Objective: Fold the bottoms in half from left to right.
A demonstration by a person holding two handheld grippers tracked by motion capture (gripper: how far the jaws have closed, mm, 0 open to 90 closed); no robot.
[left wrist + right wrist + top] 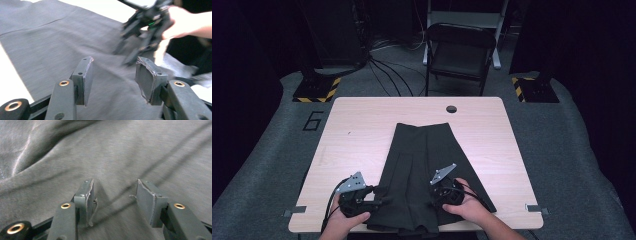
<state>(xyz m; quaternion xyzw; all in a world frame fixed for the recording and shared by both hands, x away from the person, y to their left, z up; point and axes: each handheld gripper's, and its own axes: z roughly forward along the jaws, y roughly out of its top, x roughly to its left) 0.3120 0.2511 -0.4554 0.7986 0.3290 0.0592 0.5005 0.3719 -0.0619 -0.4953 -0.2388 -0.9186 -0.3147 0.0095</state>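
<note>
At lower centre, both the left gripper [379, 196] and right gripper [437, 196] stand open, empty, over the dark pleated skirt [424, 165]; pinch one hem layer squarely.

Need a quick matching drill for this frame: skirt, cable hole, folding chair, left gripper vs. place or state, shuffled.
Things:
1. dark skirt
2. cable hole
3. folding chair
4. left gripper

Places or states:
A. on the floor beyond the table
B. jaws apart at the skirt's left edge
C. spread flat at the table's near middle
D. in the tabletop near its far edge

Pairs: 1-C, 2-D, 3-A, 4-B
</note>
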